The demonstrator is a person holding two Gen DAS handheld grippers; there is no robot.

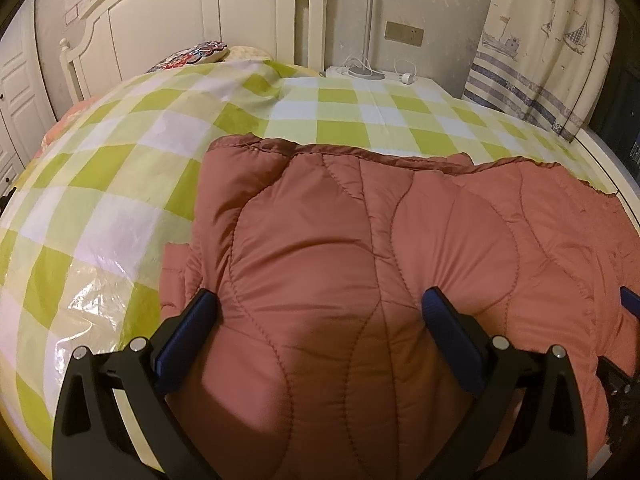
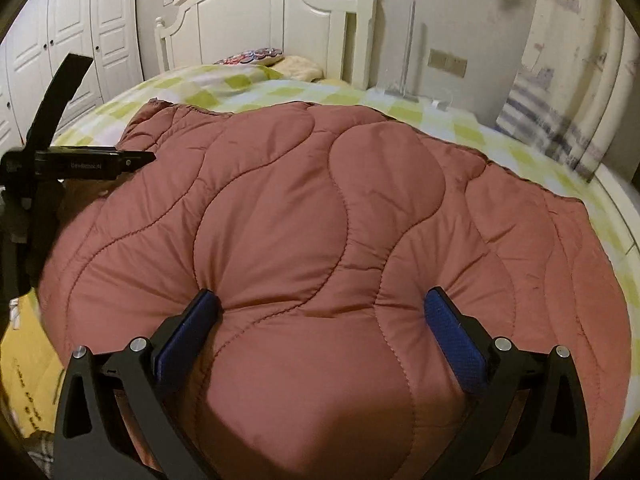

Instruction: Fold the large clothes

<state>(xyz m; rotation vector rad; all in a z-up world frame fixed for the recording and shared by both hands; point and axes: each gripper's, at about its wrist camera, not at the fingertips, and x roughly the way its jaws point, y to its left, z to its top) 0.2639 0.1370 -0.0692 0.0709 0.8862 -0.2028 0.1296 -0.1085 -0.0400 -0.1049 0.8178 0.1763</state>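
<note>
The left gripper (image 1: 320, 312) is standing spread wide, its blue pads denting a puffy fold of the rust-red quilted padded garment (image 1: 360, 220) without pinching it. The right gripper (image 2: 322, 312) is doing the same. The garment is lying bunched across the centre of the green-and-white checked bedsheet (image 1: 120, 184); I judge the folding barely begun, with no tidy stack showing. Only the left view is showing clear plastic film (image 1: 96, 300) at lower left; only the right is showing white wardrobe doors (image 2: 80, 20) at upper left.

Green-checked sheet (image 1: 120, 152), white headboard (image 1: 192, 12), pillow (image 1: 192, 54) up top, nightstand (image 1: 360, 74) with lamp (image 1: 366, 24), sailboat curtain (image 1: 548, 40), wardrobe (image 2: 80, 32).
</note>
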